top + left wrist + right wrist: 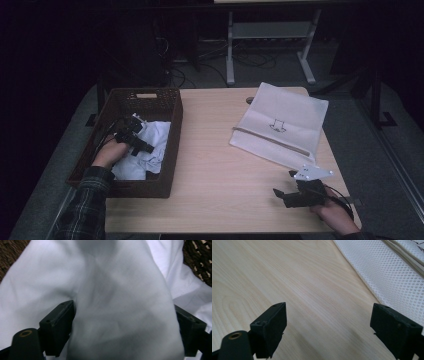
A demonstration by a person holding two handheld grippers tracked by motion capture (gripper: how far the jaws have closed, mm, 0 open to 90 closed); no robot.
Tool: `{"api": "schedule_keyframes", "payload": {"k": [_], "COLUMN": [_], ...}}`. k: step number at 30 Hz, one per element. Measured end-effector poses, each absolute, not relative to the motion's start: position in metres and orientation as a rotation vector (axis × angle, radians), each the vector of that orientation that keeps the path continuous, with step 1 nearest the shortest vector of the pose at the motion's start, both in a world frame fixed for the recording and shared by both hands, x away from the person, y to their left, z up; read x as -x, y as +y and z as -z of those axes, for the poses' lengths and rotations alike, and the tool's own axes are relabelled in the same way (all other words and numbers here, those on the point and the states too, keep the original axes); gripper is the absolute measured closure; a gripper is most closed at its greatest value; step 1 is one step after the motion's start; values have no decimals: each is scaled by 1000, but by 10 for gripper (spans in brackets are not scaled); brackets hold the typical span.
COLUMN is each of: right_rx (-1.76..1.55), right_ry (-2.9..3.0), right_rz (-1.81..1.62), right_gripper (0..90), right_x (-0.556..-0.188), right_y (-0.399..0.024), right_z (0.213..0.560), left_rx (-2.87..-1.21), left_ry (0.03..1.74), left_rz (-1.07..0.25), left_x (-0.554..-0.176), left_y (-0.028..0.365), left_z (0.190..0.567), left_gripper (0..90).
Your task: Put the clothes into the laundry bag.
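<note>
The left claw (141, 146) is lowered into the brown wicker basket (170, 150) at the left end of the bench (215, 165), over the crumpled white cloth (150, 140) lying inside it. In the left gripper view, a raised fold of the white cloth (120, 315) stands between the 2 jaws, which are spread wide; whether the pads press on it cannot be told. The right claw (281, 194) rests released above bare wood near the bench's right front corner, just beside a white mesh bag (285, 122).
</note>
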State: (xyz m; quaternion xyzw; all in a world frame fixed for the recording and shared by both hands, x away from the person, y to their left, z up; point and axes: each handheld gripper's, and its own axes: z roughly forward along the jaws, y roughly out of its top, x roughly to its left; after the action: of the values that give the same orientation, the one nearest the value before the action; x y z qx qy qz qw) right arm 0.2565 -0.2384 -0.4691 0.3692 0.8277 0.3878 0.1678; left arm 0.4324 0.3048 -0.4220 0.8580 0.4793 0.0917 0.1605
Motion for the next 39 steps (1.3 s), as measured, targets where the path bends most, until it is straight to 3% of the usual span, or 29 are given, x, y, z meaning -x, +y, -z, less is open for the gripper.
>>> {"api": "schedule_keyframes", "payload": {"k": [6, 12, 19, 25, 26, 27, 29, 34, 39], "right_rx": [-1045, -1040, -1034, -1035, -1035, -1037, -1032, -1038, -1037], "right_ry": [2360, 2360, 2370, 2367, 2367, 2368, 2372, 2368, 2367], "right_rz": [-1100, -1100, -1095, -1096, -1096, -1097, -1096, -1097, -1097], "right_gripper": [129, 129, 129, 129, 129, 129, 129, 129, 129], "right_x": [-257, -257, -257, -257, -257, -257, -257, -257, -257], "right_y": [-237, -238, -236, -237, -236, -236, -236, -237, -237], "right_z": [469, 469, 470, 470, 470, 470, 470, 470, 470], "left_rx": [-2457, -2476, -2480, -2505, -2505, -2511, -2504, -2468, -2392], "left_ry": [1386, 1353, 1350, 1369, 1379, 1374, 1391, 1429, 1470], "left_rz": [-268, -281, -289, -322, -328, -324, -308, -267, -255], "left_x": [-432, -432, -432, -432, -431, -430, -430, -431, -430], "left_y": [304, 302, 301, 301, 301, 302, 302, 305, 312], "left_z": [428, 436, 438, 432, 429, 427, 426, 421, 411], "left_gripper": [134, 62, 73, 312, 369, 520, 618, 698, 711]}}
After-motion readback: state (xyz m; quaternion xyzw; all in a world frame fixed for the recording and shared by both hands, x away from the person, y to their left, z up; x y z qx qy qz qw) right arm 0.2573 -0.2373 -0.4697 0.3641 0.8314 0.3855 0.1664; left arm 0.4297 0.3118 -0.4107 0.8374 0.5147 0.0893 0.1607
